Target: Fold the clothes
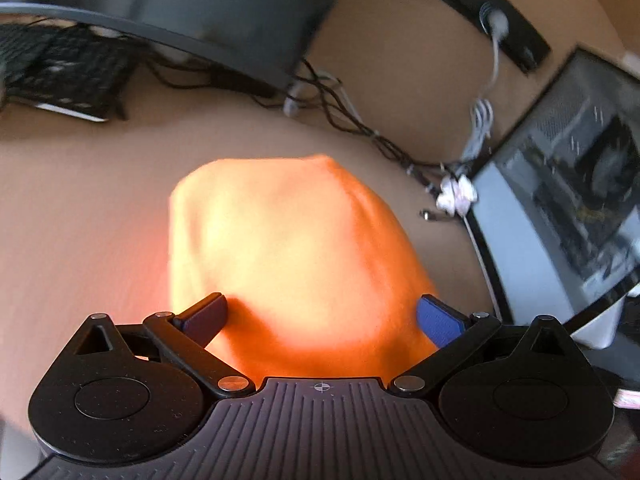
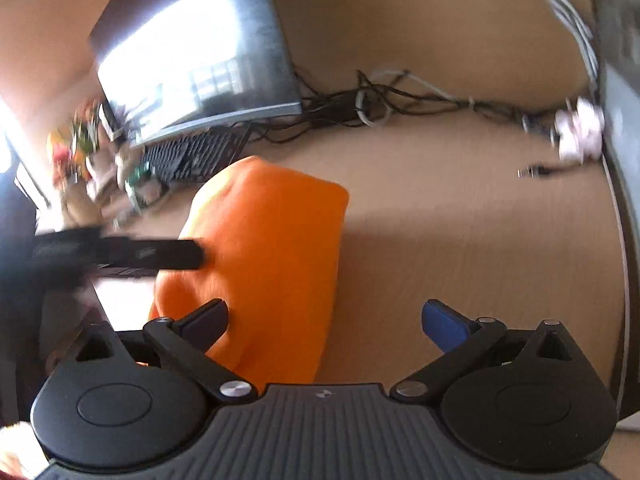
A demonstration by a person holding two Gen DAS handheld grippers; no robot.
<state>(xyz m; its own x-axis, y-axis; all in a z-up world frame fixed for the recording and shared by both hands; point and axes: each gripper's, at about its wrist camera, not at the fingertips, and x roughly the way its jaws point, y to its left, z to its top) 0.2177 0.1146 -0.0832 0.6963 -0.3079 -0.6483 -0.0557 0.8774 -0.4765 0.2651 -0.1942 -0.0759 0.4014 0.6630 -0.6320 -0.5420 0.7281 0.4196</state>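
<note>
An orange garment (image 1: 288, 248) lies folded into a compact bundle on the tan table (image 1: 80, 208). My left gripper (image 1: 322, 320) is open, its blue-padded fingers spread wide over the near end of the bundle, holding nothing. In the right wrist view the same orange garment (image 2: 276, 256) sits left of centre. My right gripper (image 2: 324, 320) is open and empty, its left finger over the cloth's near edge and its right finger over bare table. The left gripper's dark finger (image 2: 160, 254) reaches in from the left and touches the garment's side.
A monitor (image 1: 208, 12) and a keyboard (image 1: 60, 68) stand at the back left, a tangle of cables (image 1: 340, 108) behind the garment, a second screen (image 1: 568, 184) at the right. In the right wrist view a monitor (image 2: 192, 64), keyboard (image 2: 192, 156) and colourful clutter (image 2: 80, 148) lie at the left.
</note>
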